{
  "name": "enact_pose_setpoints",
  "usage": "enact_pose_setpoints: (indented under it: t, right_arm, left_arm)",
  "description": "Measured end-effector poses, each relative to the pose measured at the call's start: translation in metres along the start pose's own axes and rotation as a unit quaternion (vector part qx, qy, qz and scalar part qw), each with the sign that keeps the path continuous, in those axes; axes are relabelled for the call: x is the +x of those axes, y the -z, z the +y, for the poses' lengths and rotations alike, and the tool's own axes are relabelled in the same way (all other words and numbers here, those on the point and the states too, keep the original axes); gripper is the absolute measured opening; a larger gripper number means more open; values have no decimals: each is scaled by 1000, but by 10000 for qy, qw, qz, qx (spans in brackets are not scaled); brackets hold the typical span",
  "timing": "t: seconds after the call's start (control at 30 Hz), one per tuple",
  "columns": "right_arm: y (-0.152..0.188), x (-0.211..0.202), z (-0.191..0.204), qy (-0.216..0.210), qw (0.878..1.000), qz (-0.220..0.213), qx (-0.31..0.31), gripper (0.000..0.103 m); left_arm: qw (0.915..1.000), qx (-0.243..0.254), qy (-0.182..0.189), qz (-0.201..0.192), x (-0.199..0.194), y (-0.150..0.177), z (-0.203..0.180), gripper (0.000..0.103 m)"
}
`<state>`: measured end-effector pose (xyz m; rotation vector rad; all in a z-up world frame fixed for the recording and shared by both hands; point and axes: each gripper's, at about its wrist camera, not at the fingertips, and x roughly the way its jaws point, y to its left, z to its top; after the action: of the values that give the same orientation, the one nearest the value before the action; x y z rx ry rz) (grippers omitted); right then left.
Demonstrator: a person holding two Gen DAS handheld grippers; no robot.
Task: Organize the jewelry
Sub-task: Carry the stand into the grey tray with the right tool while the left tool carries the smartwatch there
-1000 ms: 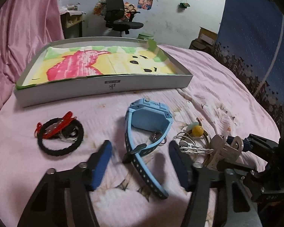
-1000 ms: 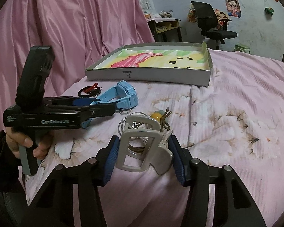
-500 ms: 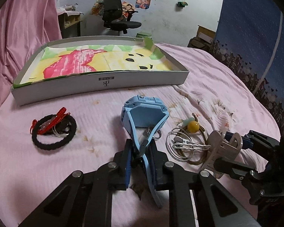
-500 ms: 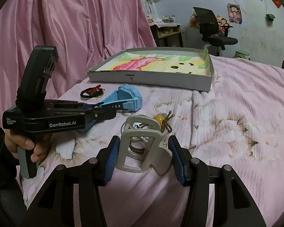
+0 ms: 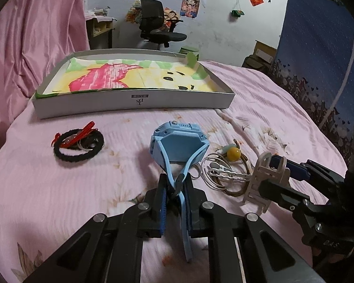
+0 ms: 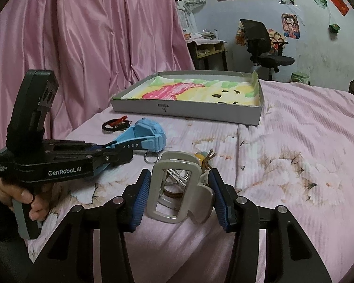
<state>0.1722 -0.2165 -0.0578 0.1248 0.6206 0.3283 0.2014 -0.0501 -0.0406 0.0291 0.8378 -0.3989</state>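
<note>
A light blue watch [image 5: 179, 143] is tipped up on the pink bedspread, and my left gripper [image 5: 175, 202] is shut on its strap. In the right wrist view the left gripper [image 6: 120, 153] holds the watch [image 6: 151, 134] from the left. My right gripper [image 6: 179, 198] is shut on a beige hair claw clip [image 6: 174, 188], which the left wrist view shows as the clip [image 5: 264, 181] raised over silver rings [image 5: 219, 172] and a yellow bead [image 5: 233, 152]. A black hair tie with a red clip [image 5: 79, 145] lies to the left. A white tray [image 5: 134, 99] with a coloured drawing inside sits behind.
A small key ring [image 6: 151, 158] lies by the watch. A person's hand [image 6: 23, 195] grips the left tool's handle. Pink curtains hang on the left, a blue cloth on the right. An office chair [image 5: 158, 30] stands beyond the bed.
My left gripper went from open around the watch strap to shut on it, and the watch has tipped upright. The right gripper still holds the claw clip, slightly higher.
</note>
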Motion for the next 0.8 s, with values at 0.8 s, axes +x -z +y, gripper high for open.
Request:
enact_pose_setpoints:
  t: [0.8]
  right_arm:
    - [-78,22,-18,-8,9919,-1223,333,45]
  left_arm:
    - [9905,-630,-279,-1191,-28,-63,33,11]
